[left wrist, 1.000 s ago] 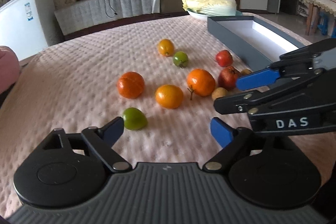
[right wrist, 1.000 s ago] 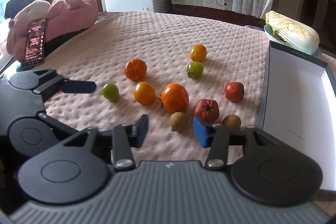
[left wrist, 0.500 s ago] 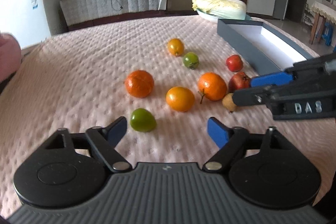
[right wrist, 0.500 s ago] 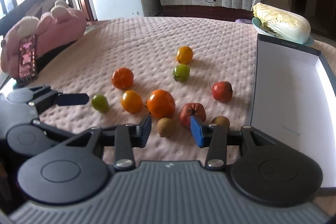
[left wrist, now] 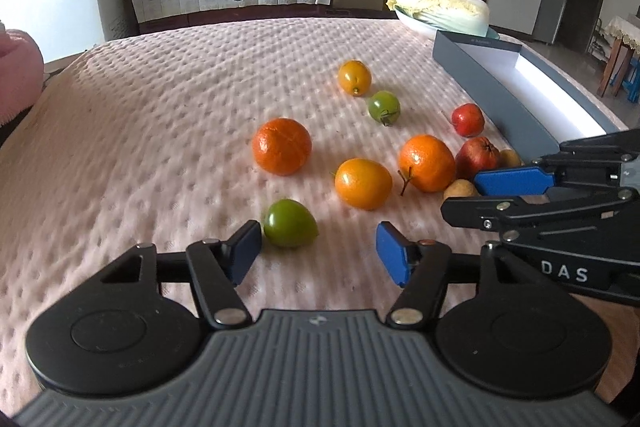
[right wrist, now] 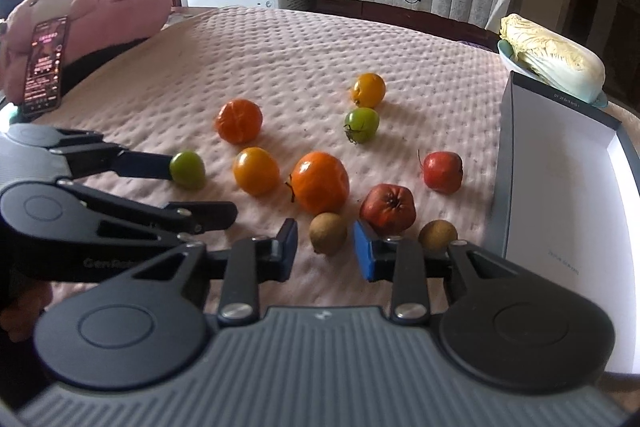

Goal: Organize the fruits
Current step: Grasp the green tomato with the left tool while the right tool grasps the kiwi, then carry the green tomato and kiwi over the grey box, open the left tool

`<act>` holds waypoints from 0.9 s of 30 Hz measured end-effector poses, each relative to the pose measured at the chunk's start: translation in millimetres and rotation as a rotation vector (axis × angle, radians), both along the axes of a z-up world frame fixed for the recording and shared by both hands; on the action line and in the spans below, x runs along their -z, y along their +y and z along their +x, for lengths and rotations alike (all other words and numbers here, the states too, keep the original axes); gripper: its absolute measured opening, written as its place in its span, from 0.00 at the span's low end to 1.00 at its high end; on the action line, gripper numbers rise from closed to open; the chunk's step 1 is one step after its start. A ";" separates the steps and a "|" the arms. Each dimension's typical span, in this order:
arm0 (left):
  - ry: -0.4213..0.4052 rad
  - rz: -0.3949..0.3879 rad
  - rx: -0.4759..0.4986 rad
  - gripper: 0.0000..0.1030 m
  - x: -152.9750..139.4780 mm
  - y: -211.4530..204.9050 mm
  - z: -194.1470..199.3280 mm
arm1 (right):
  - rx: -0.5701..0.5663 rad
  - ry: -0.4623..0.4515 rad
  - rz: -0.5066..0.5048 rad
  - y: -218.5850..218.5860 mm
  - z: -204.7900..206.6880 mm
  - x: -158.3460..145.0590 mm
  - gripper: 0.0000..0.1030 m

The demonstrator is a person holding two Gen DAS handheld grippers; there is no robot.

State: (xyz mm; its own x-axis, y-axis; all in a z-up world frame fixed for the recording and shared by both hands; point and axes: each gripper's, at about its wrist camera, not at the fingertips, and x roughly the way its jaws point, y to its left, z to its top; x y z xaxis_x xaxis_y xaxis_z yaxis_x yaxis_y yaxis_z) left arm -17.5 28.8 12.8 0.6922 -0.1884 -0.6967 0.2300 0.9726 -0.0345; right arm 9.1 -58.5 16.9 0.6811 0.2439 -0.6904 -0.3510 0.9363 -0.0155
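Several fruits lie on the pink quilted cloth [left wrist: 160, 131]. My left gripper [left wrist: 320, 251] has a green tomato [left wrist: 290, 223] between its closing jaws. The tomato sits by the left pad, and the right pad stands well clear of it. From the right wrist view, the left gripper [right wrist: 198, 189] has one finger beside the green tomato [right wrist: 187, 169]. My right gripper [right wrist: 326, 249] is closing around a small brown fruit [right wrist: 328, 233], with a thin gap still showing at each pad. In the left wrist view the right gripper [left wrist: 476, 197] straddles that brown fruit [left wrist: 460, 189].
Two oranges [left wrist: 282, 146] [left wrist: 427, 163], yellow fruits [left wrist: 363, 183], another green tomato [left wrist: 384, 107], red fruits [right wrist: 387, 207] and a second brown fruit [right wrist: 437, 235] lie nearby. A grey box [right wrist: 560, 187] with a white inside stands right, a cabbage [right wrist: 554, 55] behind it. A phone [right wrist: 44, 67] leans on a pink plush.
Both grippers' jaws have narrowed. The left gripper has drawn in on the green tomato, and the right gripper has come forward so that the brown fruit sits between its fingers.
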 end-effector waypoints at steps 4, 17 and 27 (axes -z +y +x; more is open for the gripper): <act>-0.008 0.014 -0.001 0.56 0.4 -0.3 -0.2 | -0.021 -0.009 -0.058 9.6 -1.5 3.7 0.28; -0.016 0.011 -0.012 0.31 -2.1 5.3 -0.8 | -0.031 -0.016 -0.041 8.1 -5.1 -2.1 0.23; -0.046 -0.003 -0.020 0.31 -16.3 1.2 -5.8 | -0.025 -0.048 0.068 -8.4 -16.8 -24.8 0.23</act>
